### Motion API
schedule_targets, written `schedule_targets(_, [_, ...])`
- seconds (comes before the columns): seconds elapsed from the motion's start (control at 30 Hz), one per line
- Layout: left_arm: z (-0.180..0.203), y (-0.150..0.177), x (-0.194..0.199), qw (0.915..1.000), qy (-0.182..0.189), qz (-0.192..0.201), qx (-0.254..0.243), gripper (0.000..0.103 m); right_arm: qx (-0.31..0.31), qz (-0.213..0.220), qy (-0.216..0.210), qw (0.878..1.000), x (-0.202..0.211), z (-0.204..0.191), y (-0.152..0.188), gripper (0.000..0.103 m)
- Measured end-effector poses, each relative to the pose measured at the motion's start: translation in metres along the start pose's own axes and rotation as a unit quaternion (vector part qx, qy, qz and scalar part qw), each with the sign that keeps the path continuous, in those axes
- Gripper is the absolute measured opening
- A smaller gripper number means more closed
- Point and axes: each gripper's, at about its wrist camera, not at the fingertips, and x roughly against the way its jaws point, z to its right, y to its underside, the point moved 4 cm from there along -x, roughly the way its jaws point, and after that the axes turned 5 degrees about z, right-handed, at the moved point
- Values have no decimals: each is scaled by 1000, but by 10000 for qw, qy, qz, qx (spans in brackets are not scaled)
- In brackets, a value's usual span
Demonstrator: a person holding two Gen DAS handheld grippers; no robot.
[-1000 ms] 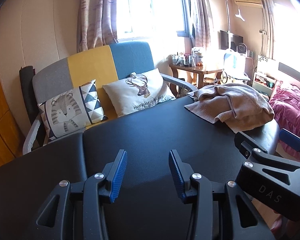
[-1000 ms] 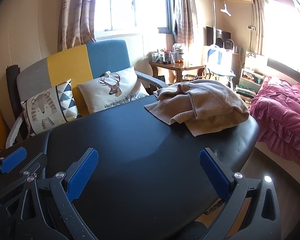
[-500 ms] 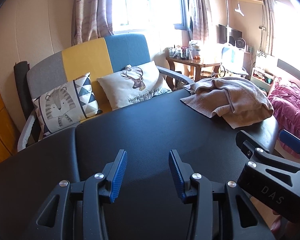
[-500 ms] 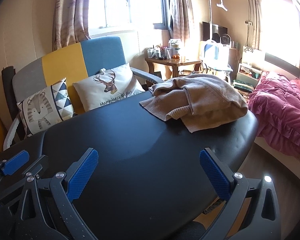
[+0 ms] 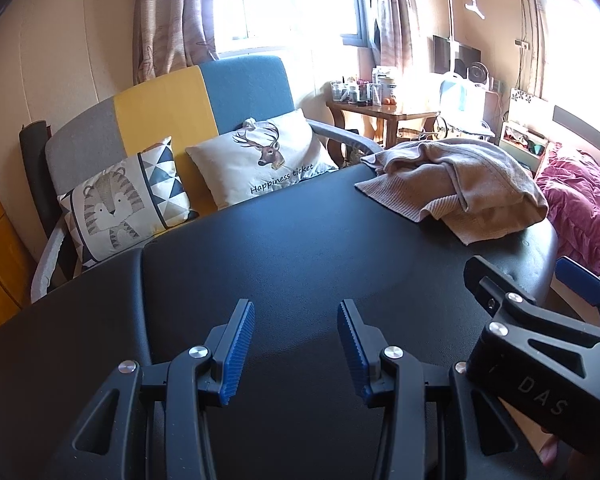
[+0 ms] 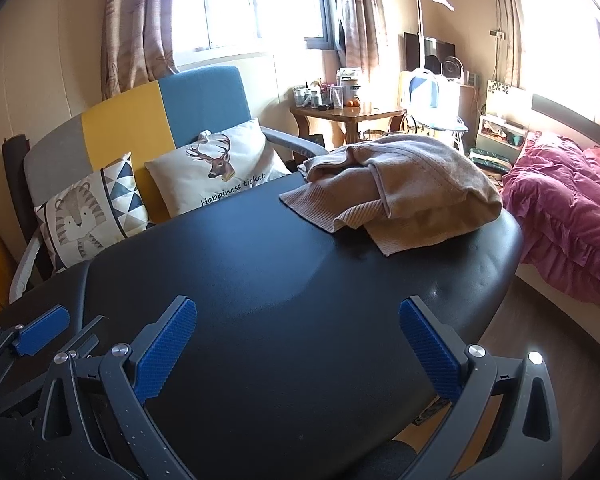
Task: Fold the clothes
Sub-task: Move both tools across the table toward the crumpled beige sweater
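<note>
indoors, two handheld grippers hover low over the near end of a black padded surface [image 6: 260,280]. left gripper [image 5: 296,344] holds its blue pads partly apart, nothing between them; right gripper [image 6: 298,344] stands spread wide, also empty. a crumpled beige sweater [image 6: 396,184] lies in a heap at the far right end of the surface, well apart from both. beyond, a sofa [image 6: 140,120] with a tiger cushion [image 6: 88,216] and a deer cushion [image 6: 216,164]; a pink bedspread [image 6: 560,208] at right.

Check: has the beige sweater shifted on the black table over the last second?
No. The beige sweater sits at the same far end of the black table, by the same edge; only the cameras moved.
</note>
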Motion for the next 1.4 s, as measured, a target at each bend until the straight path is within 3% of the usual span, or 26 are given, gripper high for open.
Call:
schedule_targets(0.57, [-8,4,-24,9989,-268,-378,-3,44,-494,-317,147,9982,-29,37,8,103])
schedule_targets(1.1, [-5,7,-29,9986,-301,-428,-95,44,-271,-238,229,9991,-31,34,10,103])
schedule_targets(1.33, [-10,7,-29,9991,-279,-310,-117,44,-322,-236,349,9986,-64,69,-6,103])
schedule_targets(1.4, [-11,8,-33,9989,-295,-337,-114,44,-456,-50,222,9987,-73,83,-13,103])
